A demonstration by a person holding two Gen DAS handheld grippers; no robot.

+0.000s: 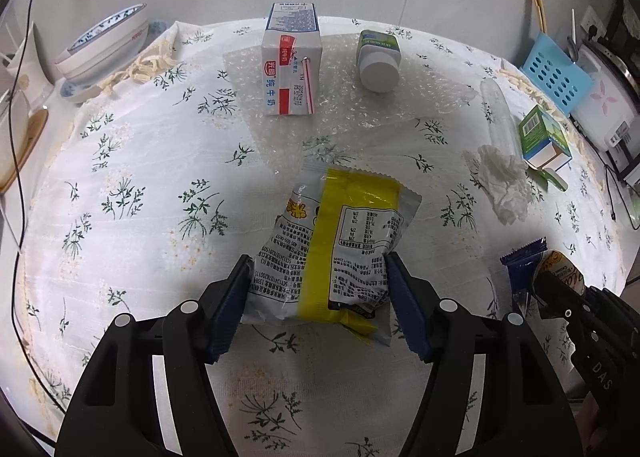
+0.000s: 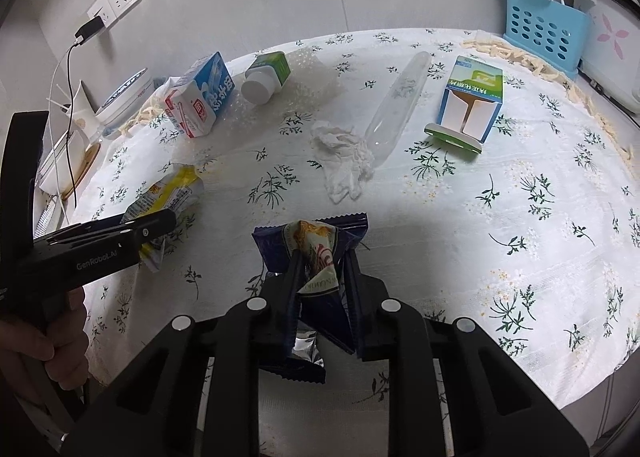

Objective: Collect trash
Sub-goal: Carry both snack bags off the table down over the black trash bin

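- The table (image 1: 120, 145), under a flowered white cloth, fills both views; no bin shows in either, so I cannot tell where the trash is meant to go.
- The milk carton (image 1: 291, 69) stands in the upper middle of the left view on a sheet of bubble wrap (image 1: 352, 109), with a small bottle (image 1: 378, 61) lying just beside it to the right.
- A green-and-blue box (image 2: 472, 97) lies at the upper right of the right view, with a clear tube (image 2: 398, 105) to its left and a crumpled tissue (image 2: 340, 153) touching the tube's lower end.
- The left gripper (image 1: 318, 289), low in the left view, is closed partway onto the yellow snack bag (image 1: 340, 245), both pads pressing its lower half.
- The right gripper (image 2: 322, 257), at the centre of the right view, is pinched nearly closed on the dark blue wrapper (image 2: 320, 233), which is crumpled between the fingers.
- Judgement: with both grips full, carry each piece level and steady, since thin foil can slip; the carton and bottle look stiffer and easier to pick up afterwards.
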